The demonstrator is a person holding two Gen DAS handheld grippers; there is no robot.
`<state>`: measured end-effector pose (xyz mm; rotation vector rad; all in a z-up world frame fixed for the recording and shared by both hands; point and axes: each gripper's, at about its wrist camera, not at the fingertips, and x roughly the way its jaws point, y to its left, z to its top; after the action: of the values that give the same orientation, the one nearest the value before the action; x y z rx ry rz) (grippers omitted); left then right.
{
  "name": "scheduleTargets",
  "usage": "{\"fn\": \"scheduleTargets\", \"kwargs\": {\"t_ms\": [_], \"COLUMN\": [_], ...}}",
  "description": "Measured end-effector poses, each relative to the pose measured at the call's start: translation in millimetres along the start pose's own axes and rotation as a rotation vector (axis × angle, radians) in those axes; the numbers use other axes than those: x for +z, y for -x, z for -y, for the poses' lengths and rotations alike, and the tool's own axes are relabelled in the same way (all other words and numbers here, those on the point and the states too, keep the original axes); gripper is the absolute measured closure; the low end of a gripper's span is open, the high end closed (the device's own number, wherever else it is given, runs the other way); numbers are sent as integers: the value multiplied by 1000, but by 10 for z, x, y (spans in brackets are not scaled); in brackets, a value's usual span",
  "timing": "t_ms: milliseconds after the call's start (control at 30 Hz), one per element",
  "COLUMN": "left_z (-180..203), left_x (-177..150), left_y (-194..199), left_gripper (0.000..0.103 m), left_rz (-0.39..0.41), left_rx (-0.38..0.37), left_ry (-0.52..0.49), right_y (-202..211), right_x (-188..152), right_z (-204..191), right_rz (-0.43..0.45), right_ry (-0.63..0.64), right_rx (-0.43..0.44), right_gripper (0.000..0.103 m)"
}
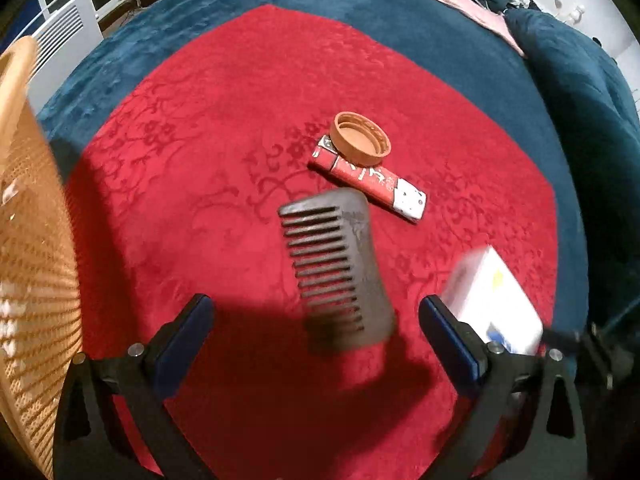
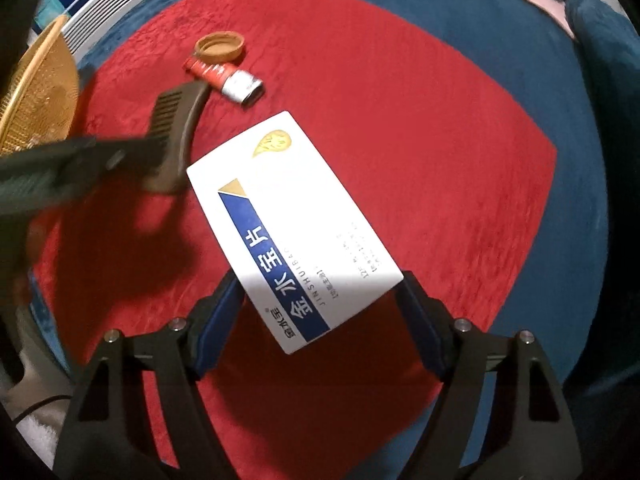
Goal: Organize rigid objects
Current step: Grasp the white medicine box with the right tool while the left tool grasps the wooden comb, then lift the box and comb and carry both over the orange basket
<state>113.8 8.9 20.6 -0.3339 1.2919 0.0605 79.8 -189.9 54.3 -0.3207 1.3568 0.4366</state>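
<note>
Red floral-embossed cloth [image 1: 224,128] spread over a plush teal blanket [image 1: 420,36], white slatted heater [image 1: 66,28] off past the bed edge.

Left cam only: full look at the comb [image 1: 336,268], dark, wide-toothed, teeth pointing left, lying flat on the red right between the left gripper [image 1: 316,320] fingers, which sit wide apart, not touching it. Also catches the woven wicker basket [image 1: 28,240] up close on the left, tan, open weave. Box [image 1: 494,300] barely peeks in at the right, blurry, behind the right-hand finger.

Right cam only: readable top of that box [image 2: 296,224], flat white cardboard, blue band with Chinese lettering, gold teardrop mark near the far end. Near end sits between the right gripper [image 2: 320,300] fingers, spread open; blue pads [image 2: 216,320] close to its corners, can't tell if actually touching. Left gripper shows here as a dark blur [image 2: 60,168] across the comb [image 2: 180,128].

Both cams: round orange plastic lid [image 1: 360,140], hollow side up, resting partly on one end of a small red-and-white pack [image 1: 368,178], farther up the cloth than the comb. Same pair in the right cam, lid [image 2: 220,46] and pack [image 2: 226,78], with the basket [image 2: 36,96] at the far left edge.
</note>
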Motion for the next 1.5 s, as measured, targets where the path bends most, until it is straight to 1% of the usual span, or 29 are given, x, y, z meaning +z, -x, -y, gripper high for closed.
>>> {"fn": "scheduleTargets", "kwargs": {"t_ms": [100, 167, 200, 233, 267, 300, 333, 433, 567, 600, 700, 767, 800, 833, 867, 900, 933, 1000, 1100, 1167, 1233, 1333, 1500], "left_z": [45, 46, 61, 62, 50, 29, -6, -121, -165, -164, -169, -129, -117, -91, -83, -60, -44, 3, 26, 59, 118, 109, 128], "left_x": [76, 92, 105, 102, 87, 79, 70, -44, -210, -232, -224, -176, -153, -106, -80, -44, -39, -45, -114, -189, -266, -319, -375], "left_y": [-137, -189, -207, -194, -162, -126, -99, 16, 75, 76, 72, 55, 42, 15, -23, -52, -53, -49, -8, 42, 87, 196, 426], "left_gripper": [2, 5, 12, 22, 29, 42, 53, 53, 52, 53, 47, 39, 37, 38, 39, 45, 54, 54, 54, 54, 54, 54, 54], "left_rz": [-13, -18, -19, -12, -1, 5, 7, -7, -4, -2, 0, 6, 8, 3, -7, -10, -5, 2, 6, 11, 17, 33, 73], "left_rx": [25, 43, 55, 67, 68, 65, 55, -3, -29, -27, -24, -22, -24, -22, -17, -1, 15, 17, 15, 8, -2, -16, -43], "left_ry": [1, -12, -20, -34, -51, -66, -71, -61, -61, -62, -66, -63, -63, -66, -73, -82, -93, -113, -133, -147, -156, -164, -187], "right_y": [58, 110, 134, 148, 177, 198, 212, 232, 192, 183, 61, -17, -59, -99, -131, -149, -158, -119, -103, -59, 7, 158, 409], "right_x": [-143, -216, -241, -252, -261, -258, -244, -169, -28, -7, 153, 168, 186, 171, 158, 138, 111, 48, -2, -57, -95, -167, -256], "right_z": [-26, -46, -56, -54, -60, -63, -56, -74, -138, -167, -152, -159, -190, -204, -224, -236, -253, -279, -314, -257, -187, -52, 109], "right_rz": [8, 24, 31, 36, 45, 55, 60, 81, 91, 92, 69, 45, 35, 16, 2, -9, -14, 1, 7, 15, 28, 54, 93], "right_ry": [-40, -59, -63, -64, -62, -59, -57, -31, 27, 39, 58, 63, 65, 67, 69, 72, 77, 87, 58, 16, -31, -110, -190], "right_rx": [42, 56, 53, 51, 49, 48, 46, 38, 23, 24, 26, 22, 19, 21, 28, 27, 20, 7, 8, 19, 42, 88, 140], "right_gripper": [24, 24, 25, 25, 25, 25, 25, 23, 8, 8, 8, 8, 9, 11, 18, 24, 24, 28, 31, 31, 32, 32, 32]}}
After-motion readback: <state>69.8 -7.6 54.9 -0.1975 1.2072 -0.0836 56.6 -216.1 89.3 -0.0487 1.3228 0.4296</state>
